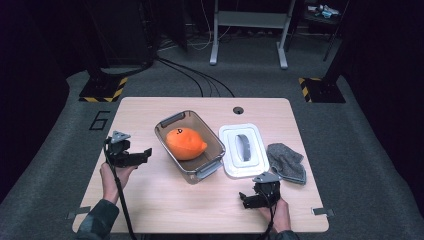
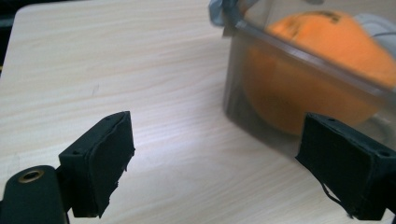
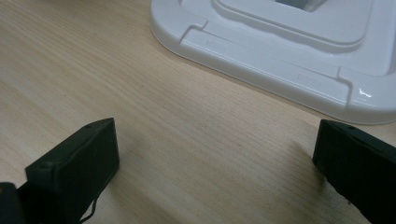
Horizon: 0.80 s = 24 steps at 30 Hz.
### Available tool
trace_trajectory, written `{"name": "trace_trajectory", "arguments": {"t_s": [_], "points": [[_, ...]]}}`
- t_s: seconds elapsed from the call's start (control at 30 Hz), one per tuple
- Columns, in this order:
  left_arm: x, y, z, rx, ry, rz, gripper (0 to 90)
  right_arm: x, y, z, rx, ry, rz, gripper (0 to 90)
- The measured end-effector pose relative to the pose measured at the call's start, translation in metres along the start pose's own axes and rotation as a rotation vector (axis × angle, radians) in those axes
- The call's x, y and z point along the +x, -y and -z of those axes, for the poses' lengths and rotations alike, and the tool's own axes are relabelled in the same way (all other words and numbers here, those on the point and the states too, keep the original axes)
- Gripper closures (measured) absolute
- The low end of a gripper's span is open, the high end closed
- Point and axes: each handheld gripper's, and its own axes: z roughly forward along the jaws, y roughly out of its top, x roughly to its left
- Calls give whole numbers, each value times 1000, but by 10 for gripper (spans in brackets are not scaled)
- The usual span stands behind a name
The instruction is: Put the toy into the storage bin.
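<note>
Nearest the high camera: right black two-jaw gripper (image 1: 256, 196), low over the pale wooden table (image 1: 150, 200), jaws spread wide, nothing between them, pointed at the near edge of the white rectangular plastic lid (image 1: 243, 150) lying flat just right of the clear rectangular plastic container (image 1: 212, 167). Left black two-jaw gripper (image 1: 134, 157) likewise spread wide and empty, hovering beside the container's left wall. Inside the container, a soft orange plush fruit (image 1: 186, 143), resting on the floor of the box and rising near the rim. Grey crumpled cloth (image 1: 287, 161) just right of the lid, touching or nearly touching its edge.

Lid probably light, stiff and smooth, so likely slippery between flat pads; best pinched across its raised near rim (image 3: 275, 74), or by the grey central handle (image 1: 243, 147). Container probably light too and apt to slide; worth steadying by its grey end handle (image 1: 206, 171)
</note>
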Motion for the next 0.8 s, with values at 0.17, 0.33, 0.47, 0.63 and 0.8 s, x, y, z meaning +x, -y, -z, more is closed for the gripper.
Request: {"name": "trace_trajectory", "arguments": {"t_s": [0.17,0.33,0.47,0.63,0.8], "points": [[8,26,-10,30,-23,19,106,1,-2,0,8,22,-28,0],[12,45,-17,44,-43,20,106,-2,-4,2,-11,14,-48,0],[17,59,-24,72,-52,31,106,-4,-10,8,-25,13,-58,0],[19,75,-33,100,-84,23,106,-4,-23,14,-32,15,-72,0],[22,85,-39,114,-84,40,106,-8,-36,16,-37,24,-68,0]]}}
